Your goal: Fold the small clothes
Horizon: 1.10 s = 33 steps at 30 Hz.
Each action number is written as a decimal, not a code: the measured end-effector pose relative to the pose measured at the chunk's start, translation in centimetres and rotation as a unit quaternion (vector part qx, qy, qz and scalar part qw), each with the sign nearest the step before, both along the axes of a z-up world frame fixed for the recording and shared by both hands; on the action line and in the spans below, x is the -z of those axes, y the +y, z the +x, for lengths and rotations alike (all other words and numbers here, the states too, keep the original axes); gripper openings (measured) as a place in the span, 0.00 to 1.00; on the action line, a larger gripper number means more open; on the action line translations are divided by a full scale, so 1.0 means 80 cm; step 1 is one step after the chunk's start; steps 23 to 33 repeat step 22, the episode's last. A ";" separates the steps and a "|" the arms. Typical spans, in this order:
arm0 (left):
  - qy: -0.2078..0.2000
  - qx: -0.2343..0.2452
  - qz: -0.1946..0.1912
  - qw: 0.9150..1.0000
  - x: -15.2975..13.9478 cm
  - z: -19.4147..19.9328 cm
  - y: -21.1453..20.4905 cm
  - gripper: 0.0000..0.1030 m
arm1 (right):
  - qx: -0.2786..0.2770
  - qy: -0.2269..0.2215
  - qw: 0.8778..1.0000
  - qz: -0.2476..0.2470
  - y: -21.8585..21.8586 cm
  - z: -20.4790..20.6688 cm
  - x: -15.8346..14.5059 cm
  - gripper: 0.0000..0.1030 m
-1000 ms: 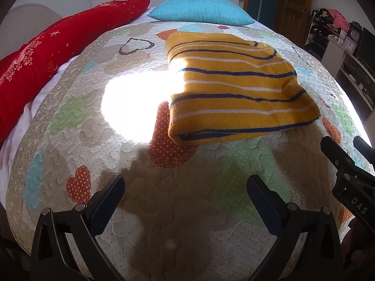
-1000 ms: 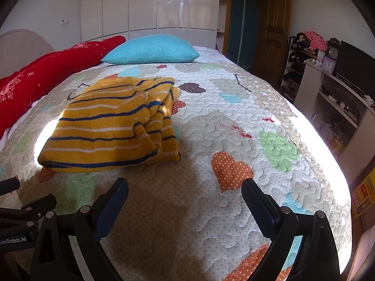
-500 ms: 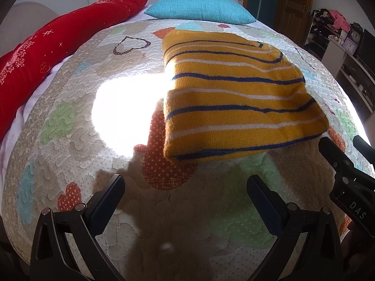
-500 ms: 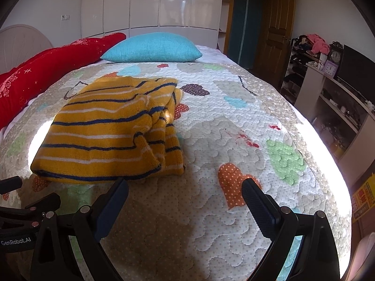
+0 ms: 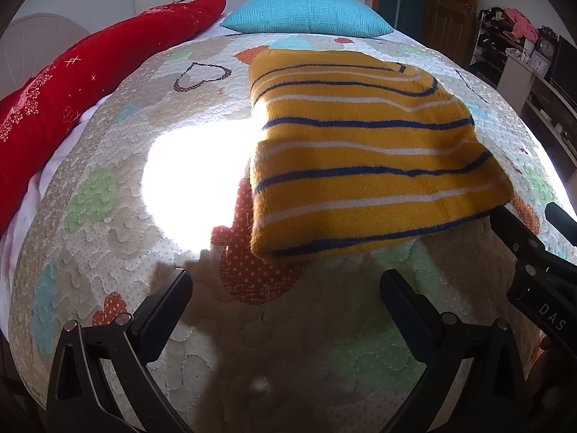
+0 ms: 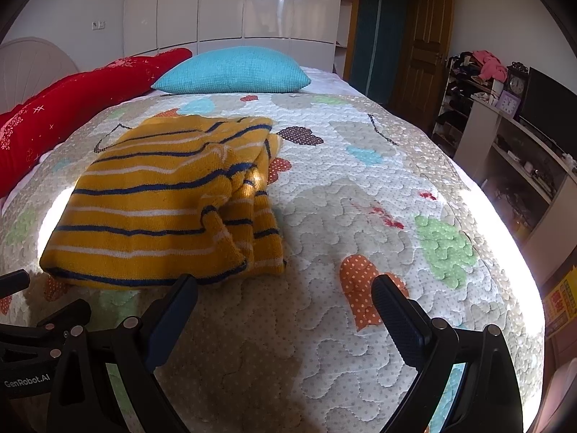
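A yellow knitted sweater (image 5: 364, 155) with blue and white stripes lies folded on the quilted bedspread (image 5: 108, 195). In the right wrist view the sweater (image 6: 158, 202) shows several stacked layers along its right edge. My left gripper (image 5: 285, 292) hovers open just short of the sweater's near hem, with nothing between its fingers. My right gripper (image 6: 285, 296) is open too, its left finger (image 6: 173, 310) close to the sweater's near right corner. The right gripper (image 5: 533, 259) also shows at the right edge of the left wrist view.
A long red pillow (image 5: 72, 79) runs along the left side of the bed and a turquoise pillow (image 6: 234, 74) lies at the head. Shelves with clocks and clutter (image 6: 505, 115) stand to the right. A wooden door (image 6: 422, 54) is beyond the bed.
Both grippers have moved forward toward the sweater, which now sits closer and larger in both views. The sweater itself has not moved.
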State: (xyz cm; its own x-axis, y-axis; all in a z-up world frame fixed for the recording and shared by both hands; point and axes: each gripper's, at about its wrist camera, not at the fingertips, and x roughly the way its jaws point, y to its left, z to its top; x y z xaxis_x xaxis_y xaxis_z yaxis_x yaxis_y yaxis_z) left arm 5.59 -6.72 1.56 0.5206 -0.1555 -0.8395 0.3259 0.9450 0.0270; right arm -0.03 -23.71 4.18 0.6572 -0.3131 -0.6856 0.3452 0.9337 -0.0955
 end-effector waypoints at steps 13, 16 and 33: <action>-0.009 -0.003 0.003 1.000 -0.009 -0.011 0.006 1.00 | -0.008 -0.007 1.000 0.000 0.007 -0.016 -0.008 0.96; -0.017 -0.003 0.003 1.000 -0.014 -0.015 0.009 1.00 | -0.007 -0.012 1.000 0.001 0.008 -0.022 -0.013 0.96; -0.022 -0.013 0.005 1.000 -0.021 -0.015 0.022 1.00 | -0.004 -0.009 1.000 0.010 -0.001 -0.028 -0.015 0.96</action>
